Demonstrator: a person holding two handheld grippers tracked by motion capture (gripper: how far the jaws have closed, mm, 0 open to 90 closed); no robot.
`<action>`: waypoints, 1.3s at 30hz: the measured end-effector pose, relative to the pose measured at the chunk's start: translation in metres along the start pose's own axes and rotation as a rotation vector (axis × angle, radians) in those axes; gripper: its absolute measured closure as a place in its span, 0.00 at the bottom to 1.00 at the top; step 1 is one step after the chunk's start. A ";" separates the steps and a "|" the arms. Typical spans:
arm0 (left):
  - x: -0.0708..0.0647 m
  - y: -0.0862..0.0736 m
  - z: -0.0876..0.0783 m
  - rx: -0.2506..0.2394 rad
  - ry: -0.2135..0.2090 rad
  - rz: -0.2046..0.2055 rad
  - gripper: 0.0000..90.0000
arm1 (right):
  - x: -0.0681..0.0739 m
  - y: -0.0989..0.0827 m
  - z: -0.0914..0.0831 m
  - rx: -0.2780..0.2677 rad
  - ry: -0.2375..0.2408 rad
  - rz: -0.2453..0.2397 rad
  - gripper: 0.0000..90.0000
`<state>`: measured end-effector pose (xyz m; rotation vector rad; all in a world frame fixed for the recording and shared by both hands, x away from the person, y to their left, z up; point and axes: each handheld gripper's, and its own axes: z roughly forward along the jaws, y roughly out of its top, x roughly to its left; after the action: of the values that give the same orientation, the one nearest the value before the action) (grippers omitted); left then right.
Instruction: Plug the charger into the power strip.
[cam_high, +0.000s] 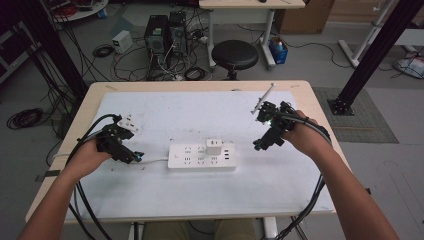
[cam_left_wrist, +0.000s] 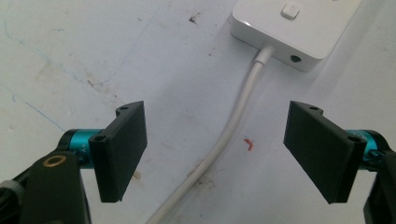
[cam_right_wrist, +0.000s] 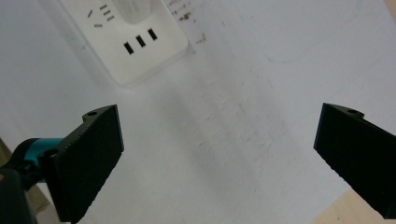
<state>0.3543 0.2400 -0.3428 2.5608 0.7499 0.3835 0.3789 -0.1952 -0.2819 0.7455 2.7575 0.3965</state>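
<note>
A: While the left gripper (cam_high: 134, 156) sits near the table's (cam_high: 300, 90) left edge, which way does the strip (cam_high: 201, 156) lie from it?

B: Just to its right, at the table's middle. The strip's long axis runs left to right, parallel to the front edge, and its cord (cam_high: 155, 160) leaves the left end toward that gripper. In the left gripper view the cord (cam_left_wrist: 233, 126) passes on the table between the two jaws, which stand apart and press on nothing; the strip's end (cam_left_wrist: 299, 28) lies just ahead.

A: So nothing is held there?

B: Nothing. The jaws stand open astride the cord, clear of it on both sides.

A: And the charger (cam_high: 214, 147)?

B: It stands plugged into the strip's top, right of centre.

A: The right gripper (cam_high: 257, 146)?

B: It hangs off the strip's right end, toward the right edge, jaws spread wide and empty. In the right gripper view the strip's corner (cam_right_wrist: 140, 51) lies ahead and to the left, apart from the jaws.

A: Which is nearer the charger?

B: The right one, I judge; it would reach left along the strip's length, while the left one is better placed for the cord end.
</note>
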 end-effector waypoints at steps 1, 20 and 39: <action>0.000 0.000 0.000 -0.004 -0.002 0.000 0.24 | -0.001 -0.006 -0.002 0.001 0.002 0.012 0.01; 0.001 -0.008 0.002 0.000 0.008 -0.033 0.24 | -0.003 -0.055 0.000 -0.025 0.015 0.100 0.01; 0.002 -0.012 0.011 0.007 -0.014 -0.040 0.24 | -0.003 -0.057 0.018 -0.022 0.072 0.117 0.01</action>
<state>0.3553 0.2465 -0.3574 2.5482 0.7979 0.3505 0.3614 -0.2405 -0.3166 0.9070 2.7789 0.4854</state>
